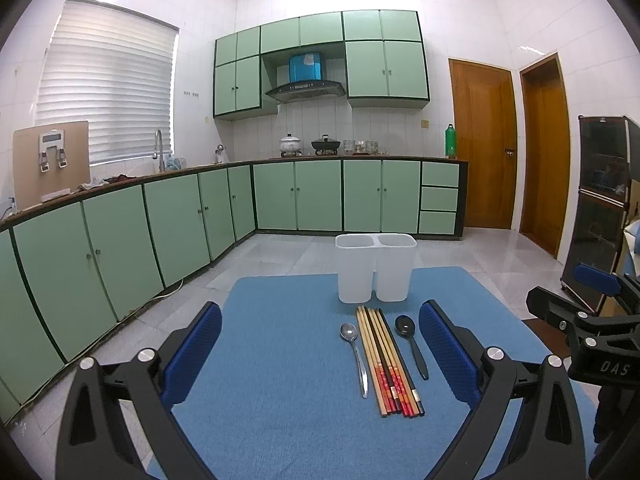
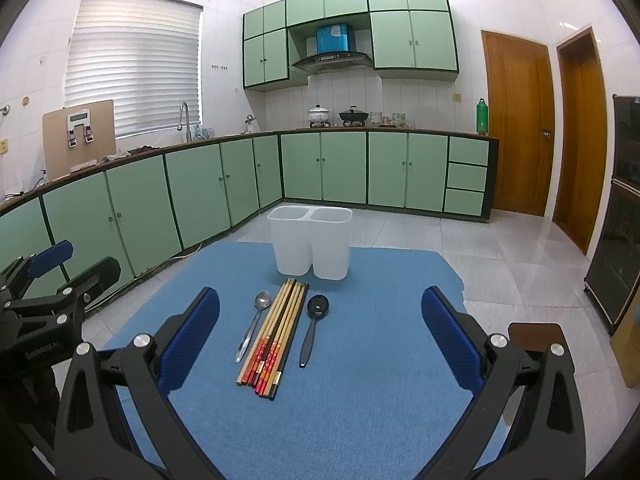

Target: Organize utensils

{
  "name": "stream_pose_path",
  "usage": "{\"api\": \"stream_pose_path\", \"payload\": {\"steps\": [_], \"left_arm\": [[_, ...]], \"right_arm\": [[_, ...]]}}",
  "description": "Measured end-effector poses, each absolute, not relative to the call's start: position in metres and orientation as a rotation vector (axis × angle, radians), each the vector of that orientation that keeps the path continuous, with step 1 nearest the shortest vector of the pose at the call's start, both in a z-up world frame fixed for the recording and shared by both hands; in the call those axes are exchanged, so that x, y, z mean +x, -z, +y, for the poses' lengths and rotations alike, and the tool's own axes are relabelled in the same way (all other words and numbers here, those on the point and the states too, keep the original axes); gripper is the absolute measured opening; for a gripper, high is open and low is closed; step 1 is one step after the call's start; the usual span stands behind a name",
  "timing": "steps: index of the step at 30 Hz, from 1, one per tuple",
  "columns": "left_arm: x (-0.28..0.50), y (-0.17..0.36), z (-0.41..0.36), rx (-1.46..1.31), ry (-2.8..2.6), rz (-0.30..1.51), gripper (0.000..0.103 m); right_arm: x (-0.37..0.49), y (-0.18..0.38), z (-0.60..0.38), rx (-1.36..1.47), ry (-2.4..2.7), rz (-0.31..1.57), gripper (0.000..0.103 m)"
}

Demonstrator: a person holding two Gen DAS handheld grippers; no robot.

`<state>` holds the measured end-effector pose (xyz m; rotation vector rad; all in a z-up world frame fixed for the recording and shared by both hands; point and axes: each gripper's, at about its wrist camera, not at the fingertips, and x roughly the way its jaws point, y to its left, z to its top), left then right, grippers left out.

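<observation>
Both claws hang wide apart and empty above the mat [image 1: 280,360]: left claw [image 1: 320,354], right claw [image 2: 320,342]. Chopsticks [image 2: 276,334] lie bundled mid-mat, a steel spoon [image 2: 253,330] at their 9 o'clock, a black spoon [image 2: 313,330] at 3 o'clock. At 12 o'clock stands the white twin bin [image 2: 310,242].

Left tool [image 1: 320,344] spread wide and empty, right tool [image 2: 320,332] likewise, side by side

Green cabinets [image 1: 296,196] line the walls; a pot [image 1: 289,144] and perhaps a wok [image 1: 326,144] sit on the counter.
</observation>
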<state>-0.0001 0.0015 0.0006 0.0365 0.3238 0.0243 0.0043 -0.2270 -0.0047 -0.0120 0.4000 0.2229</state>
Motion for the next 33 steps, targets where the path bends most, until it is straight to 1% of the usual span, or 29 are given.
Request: {"api": "stream_pose_path", "payload": {"steps": [10,19,25,30,33], "left_arm": [[0.028,0.010,0.003,0.039,-0.032,0.374,0.097],[0.093,0.045,0.025,0.046,-0.087,0.511,0.097],[0.139,0.074,0.036,0.032,-0.111,0.606,0.097],[0.166,0.093,0.036,0.025,-0.104,0.667,0.097],[0.176,0.103,0.036,0.028,-0.109,0.690,0.097]], "right_arm": [[0.032,0.018,-0.225,-0.023,-0.214,0.458,0.098],[0.107,0.053,-0.219,-0.031,-0.202,0.604,0.098],[0.164,0.088,-0.212,-0.038,-0.174,0.723,0.098],[0.199,0.113,-0.198,-0.042,-0.167,0.795,0.094],[0.211,0.122,-0.191,-0.050,-0.167,0.826,0.087]]}}
